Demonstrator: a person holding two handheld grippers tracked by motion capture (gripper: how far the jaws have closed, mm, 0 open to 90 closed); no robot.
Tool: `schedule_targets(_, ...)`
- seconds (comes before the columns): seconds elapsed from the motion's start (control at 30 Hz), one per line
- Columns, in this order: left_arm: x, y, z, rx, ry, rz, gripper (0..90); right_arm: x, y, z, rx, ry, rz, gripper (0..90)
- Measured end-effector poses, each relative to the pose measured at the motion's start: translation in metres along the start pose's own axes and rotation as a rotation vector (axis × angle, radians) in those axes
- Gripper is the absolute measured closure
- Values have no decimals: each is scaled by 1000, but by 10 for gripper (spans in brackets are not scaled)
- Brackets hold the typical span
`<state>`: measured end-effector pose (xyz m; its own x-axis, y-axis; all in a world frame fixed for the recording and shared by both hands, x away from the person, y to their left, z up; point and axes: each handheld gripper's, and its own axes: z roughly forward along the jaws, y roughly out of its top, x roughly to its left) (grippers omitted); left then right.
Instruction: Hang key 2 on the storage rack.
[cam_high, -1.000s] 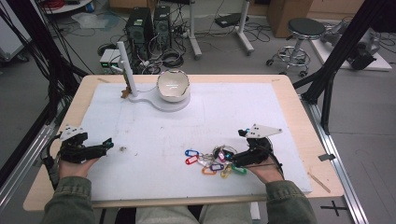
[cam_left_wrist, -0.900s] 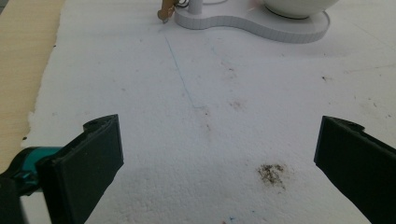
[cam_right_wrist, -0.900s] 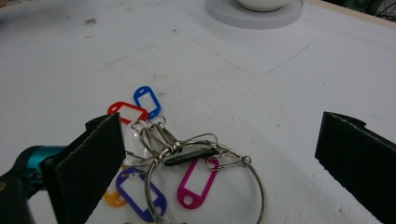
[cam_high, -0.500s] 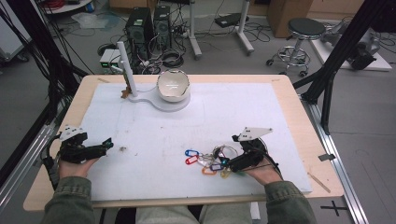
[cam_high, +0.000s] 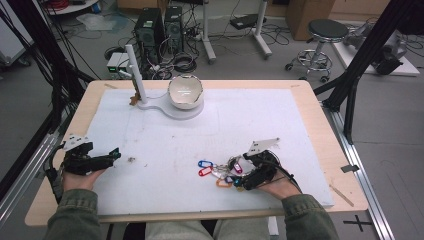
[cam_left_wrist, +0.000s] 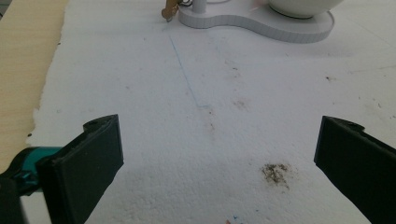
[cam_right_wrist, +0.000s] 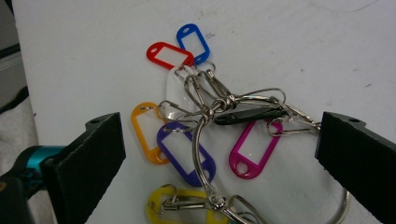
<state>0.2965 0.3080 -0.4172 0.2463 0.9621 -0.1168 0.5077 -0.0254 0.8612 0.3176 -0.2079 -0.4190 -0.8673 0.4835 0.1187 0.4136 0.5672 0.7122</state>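
Key bunch: a big metal ring (cam_right_wrist: 201, 154) carrying coloured plastic tags and clips, lying flat on the white foam sheet (cam_high: 250, 125) near the table's front edge, right of centre
Pointing: in the right gripper view the tags fan away from the ring toward the top and left; the red tag (cam_right_wrist: 169, 55) and blue tag (cam_right_wrist: 193, 42) lie farthest out, the pink tag (cam_right_wrist: 251, 149) hangs down toward the camera; the purple tag (cam_right_wrist: 186, 148) runs on a slant, the orange tag (cam_right_wrist: 145, 132) nearly upright in that view
Long axis: the bunch stretches from the blue tag down to the yellow tag (cam_right_wrist: 187, 206), roughly along the gripper's line of sight
Count: seven tags – red, blue, clear, orange, purple, pink, yellow; one black clip (cam_right_wrist: 247, 114); one large ring
Right gripper (cam_right_wrist: 219, 154): jaws spread wide, holding nothing, one on each side of the bunch, which sits in the gap between them; I cannot tell whether either pad touches metal
Left gripper (cam_left_wrist: 215, 158): jaws wide apart over bare foam, well apart from the bunch, at the left front of the sheet
Other things: one white bowl (cam_high: 185, 91) on a white stand (cam_high: 165, 106) with one upright post, at the far side
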Motion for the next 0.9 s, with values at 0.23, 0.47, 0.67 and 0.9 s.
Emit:
schedule_targets(0.23, 1, 0, 0, -3, 0, -4, 17, 1, 1, 0, 31, 28, -6, 102)
schedule_targets(0.47, 1, 0, -1, -9, 1, -6, 17, 4, 3, -1, 67, 52, -39, 262)
schedule_targets(0.67, 1, 0, -2, -13, 5, -7, 17, 7, 4, -1, 95, 58, -56, 363)
schedule_targets(0.9, 0, 0, -2, -14, 5, -3, 17, 7, 3, 3, 134, 49, -61, 454)
